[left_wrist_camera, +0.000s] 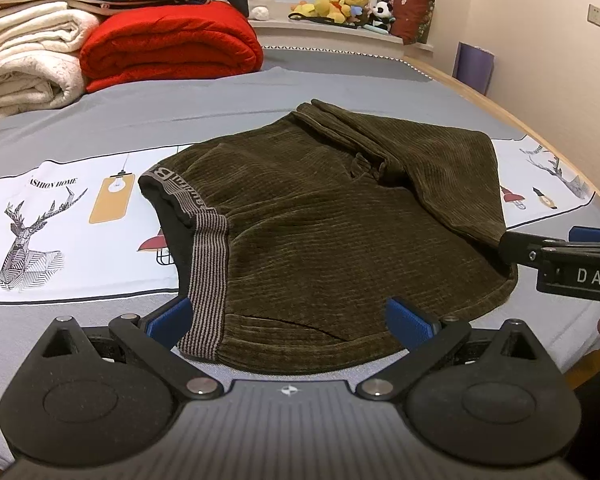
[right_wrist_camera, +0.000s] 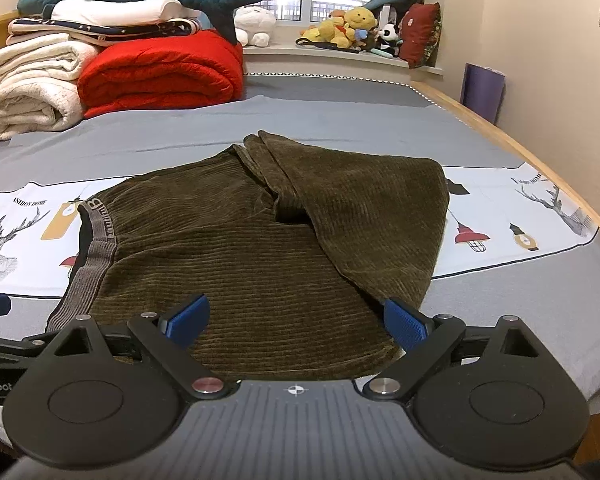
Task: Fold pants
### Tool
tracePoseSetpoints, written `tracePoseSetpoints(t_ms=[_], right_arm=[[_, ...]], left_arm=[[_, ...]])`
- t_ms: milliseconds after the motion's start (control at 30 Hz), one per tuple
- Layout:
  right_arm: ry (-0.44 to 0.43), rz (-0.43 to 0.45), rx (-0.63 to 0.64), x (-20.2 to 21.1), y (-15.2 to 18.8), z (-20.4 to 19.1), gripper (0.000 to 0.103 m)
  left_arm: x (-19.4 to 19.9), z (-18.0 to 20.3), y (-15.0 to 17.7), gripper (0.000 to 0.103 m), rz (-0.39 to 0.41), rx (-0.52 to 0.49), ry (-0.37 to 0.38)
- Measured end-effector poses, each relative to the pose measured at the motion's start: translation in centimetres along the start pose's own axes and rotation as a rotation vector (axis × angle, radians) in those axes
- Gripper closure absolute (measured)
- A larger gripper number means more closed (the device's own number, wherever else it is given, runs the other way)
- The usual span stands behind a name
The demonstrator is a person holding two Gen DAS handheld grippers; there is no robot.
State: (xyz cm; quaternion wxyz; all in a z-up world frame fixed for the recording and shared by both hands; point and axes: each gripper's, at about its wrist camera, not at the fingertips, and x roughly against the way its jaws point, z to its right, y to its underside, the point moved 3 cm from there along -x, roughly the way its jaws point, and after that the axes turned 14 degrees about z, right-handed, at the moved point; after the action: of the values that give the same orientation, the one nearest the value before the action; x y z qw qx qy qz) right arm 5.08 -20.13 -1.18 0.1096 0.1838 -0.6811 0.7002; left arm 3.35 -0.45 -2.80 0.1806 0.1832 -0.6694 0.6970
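Dark olive corduroy pants [left_wrist_camera: 332,216] lie folded on the bed, legs doubled back over the seat, the grey striped waistband [left_wrist_camera: 208,264] at the left. My left gripper [left_wrist_camera: 288,322] stands open at the near edge, its blue pads either side of the waistband corner and hem. The right gripper's body [left_wrist_camera: 560,256] shows at the right edge of that view. In the right wrist view the same pants [right_wrist_camera: 268,248] lie ahead, and my right gripper [right_wrist_camera: 296,322] is open over the near right edge, holding nothing.
The bed sheet [left_wrist_camera: 80,208] is grey with a white printed band. A red blanket [left_wrist_camera: 168,44] and rolled white blankets [left_wrist_camera: 24,64] are stacked at the back left. Plush toys [left_wrist_camera: 340,2] line the window sill. The bed's wooden edge [left_wrist_camera: 540,128] and wall run along the right.
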Motion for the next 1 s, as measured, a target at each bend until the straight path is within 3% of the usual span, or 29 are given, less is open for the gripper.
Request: tracePoseSetpoints(t_ms=[167,1000], right_arm=[[0.008,-0.008,-0.007,-0.08,0.07,0.12,0.013],[-0.022,-0.011,0.012,-0.16,0.20,-0.30,0.015]], left_arm=[[0.02,-0.01,0.00,0.000,-0.004,0.001,0.000],[-0.34,-0.17,0.11,0.000,-0.024,-0.001,-0.002]])
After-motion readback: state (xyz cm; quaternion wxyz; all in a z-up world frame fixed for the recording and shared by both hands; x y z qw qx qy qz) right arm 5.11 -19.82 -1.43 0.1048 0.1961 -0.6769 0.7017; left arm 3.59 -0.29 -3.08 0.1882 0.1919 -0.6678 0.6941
